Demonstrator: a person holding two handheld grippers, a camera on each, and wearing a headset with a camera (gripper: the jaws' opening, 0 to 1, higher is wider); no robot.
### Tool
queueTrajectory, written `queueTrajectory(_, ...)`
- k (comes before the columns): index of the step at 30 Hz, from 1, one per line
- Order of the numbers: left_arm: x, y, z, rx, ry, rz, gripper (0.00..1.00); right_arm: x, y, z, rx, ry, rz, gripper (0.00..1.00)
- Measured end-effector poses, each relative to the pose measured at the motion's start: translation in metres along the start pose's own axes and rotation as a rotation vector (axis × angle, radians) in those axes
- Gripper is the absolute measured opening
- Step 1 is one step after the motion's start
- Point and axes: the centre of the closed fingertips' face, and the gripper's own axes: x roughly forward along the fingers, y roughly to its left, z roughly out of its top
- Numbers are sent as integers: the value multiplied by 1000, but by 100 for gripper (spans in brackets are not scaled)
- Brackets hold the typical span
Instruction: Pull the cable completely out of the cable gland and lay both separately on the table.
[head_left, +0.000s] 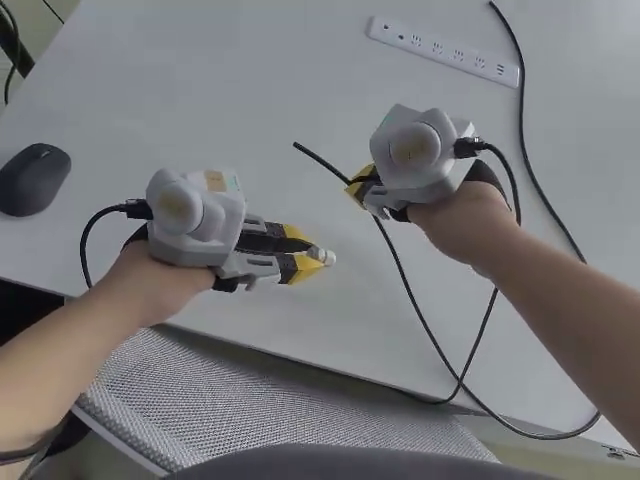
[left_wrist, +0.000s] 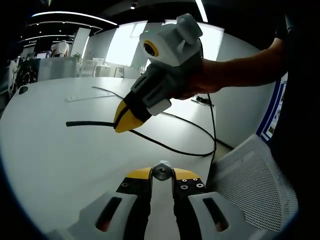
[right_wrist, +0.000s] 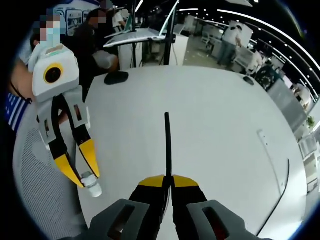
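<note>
Here, the cable gland (left_wrist: 161, 171) is sitting pinched between the tips of the left gripper (head_left: 312, 252), whose jaws are clamping tight on it; it is hanging above the white table (head_left: 250, 80), well to the near-left of the power strip (head_left: 445, 48); the black cable (right_wrist: 168, 142) is standing apart from the gland, not touching it; the right gripper (head_left: 358, 190) is grasping this cable with its jaws closed on it, a short free end poking out past the tips while the rest is trailing toward the table's near edge; this gripper is hovering nearer the power strip, between it and the left gripper; a dark mouse (head_left: 32, 178) is lying far to the left of the power strip.
</note>
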Motion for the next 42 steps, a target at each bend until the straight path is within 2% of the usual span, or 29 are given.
queueTrajectory(8,1,10,-19,-29,21,14,15,23,2,13,-66,15,32,0)
queueTrajectory(16,-1,21,-18,-24,23,35,15,46,7,17,-103,23,68,0)
queueTrajectory(23,-7,36,-24,-11,56,44,15,65,19,17,-149,35,124,0)
queueTrajectory(26,-8,40,-28,-22,65,40,15,70,21,16,-163,41,131,0)
queueTrajectory(31,-9,46,-43,-13,100,39,15,77,26,12,-189,52,145,0)
queueTrajectory(42,-7,51,-57,8,129,22,15,87,29,13,-212,60,161,0)
